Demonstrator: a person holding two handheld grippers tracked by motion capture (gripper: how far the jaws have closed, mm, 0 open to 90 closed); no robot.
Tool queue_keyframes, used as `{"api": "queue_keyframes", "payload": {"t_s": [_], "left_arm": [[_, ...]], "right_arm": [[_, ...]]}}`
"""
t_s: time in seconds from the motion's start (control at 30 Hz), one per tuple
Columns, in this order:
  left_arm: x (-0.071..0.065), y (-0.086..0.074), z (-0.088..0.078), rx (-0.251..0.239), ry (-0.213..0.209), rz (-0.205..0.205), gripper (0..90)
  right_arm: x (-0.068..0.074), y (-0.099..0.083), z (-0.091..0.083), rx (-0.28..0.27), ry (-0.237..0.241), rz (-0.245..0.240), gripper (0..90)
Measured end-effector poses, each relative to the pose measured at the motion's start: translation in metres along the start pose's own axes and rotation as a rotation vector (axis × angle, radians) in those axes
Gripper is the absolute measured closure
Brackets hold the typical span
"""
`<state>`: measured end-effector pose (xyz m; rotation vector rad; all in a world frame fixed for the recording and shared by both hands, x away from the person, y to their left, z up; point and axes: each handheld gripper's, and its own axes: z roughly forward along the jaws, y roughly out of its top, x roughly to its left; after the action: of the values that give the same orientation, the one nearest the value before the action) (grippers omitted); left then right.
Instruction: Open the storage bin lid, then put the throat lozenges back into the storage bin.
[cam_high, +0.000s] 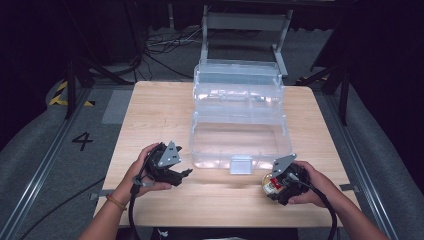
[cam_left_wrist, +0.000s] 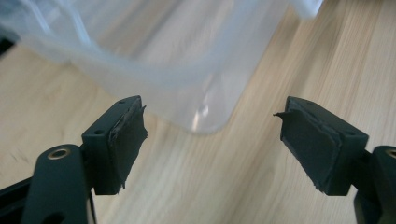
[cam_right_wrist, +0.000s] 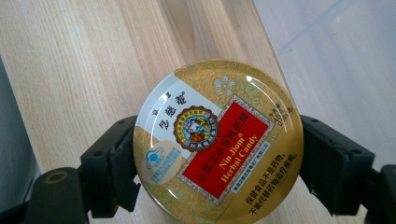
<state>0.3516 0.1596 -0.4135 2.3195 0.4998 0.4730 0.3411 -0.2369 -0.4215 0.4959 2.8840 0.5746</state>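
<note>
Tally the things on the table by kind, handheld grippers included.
Clear plastic box: 1
Round candy tin: 1
Handheld grippers: 2, left gripper and right gripper
Total: 4

Both forearms come in over the near edge of the table (cam_high: 150, 105). Left hand (cam_high: 142, 172) near the left part of that edge, left gripper (cam_high: 182, 175) low over the wood, pointing right, jaws wide apart, nothing between the pads (cam_left_wrist: 126, 140). Right hand (cam_high: 312, 185) near the near right corner, right gripper (cam_high: 274, 186) pointing left, jaws clamped on both sides of a round candy tin (cam_right_wrist: 217, 142).
</note>
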Motion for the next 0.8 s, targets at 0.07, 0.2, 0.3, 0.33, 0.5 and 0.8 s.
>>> {"api": "queue_keyframes", "payload": {"t_s": [0.07,0.2,0.3,0.33,0.5,0.8], "left_arm": [[0.002,-0.013,0.006,0.033,-0.013,-0.027,21.7],[0.003,-0.033,0.017,0.066,-0.044,-0.080,21.0],[0.004,-0.042,0.024,0.058,-0.062,-0.101,19.3],[0.005,-0.045,0.026,0.063,-0.068,-0.105,19.0],[0.012,-0.056,0.034,0.055,-0.089,-0.157,17.4],[0.012,-0.063,0.039,0.065,-0.077,-0.209,14.0]], "right_arm": [[-0.001,-0.001,-0.003,-0.001,-0.005,0.002,20.3],[-0.001,-0.003,-0.009,-0.007,-0.016,0.013,20.3],[0.000,-0.005,-0.014,-0.004,-0.009,0.003,20.3],[0.000,-0.005,-0.016,-0.006,-0.008,-0.001,20.3],[-0.003,-0.009,-0.026,0.000,-0.032,0.013,20.3],[-0.006,-0.008,-0.057,0.011,-0.087,-0.004,20.3]]}}
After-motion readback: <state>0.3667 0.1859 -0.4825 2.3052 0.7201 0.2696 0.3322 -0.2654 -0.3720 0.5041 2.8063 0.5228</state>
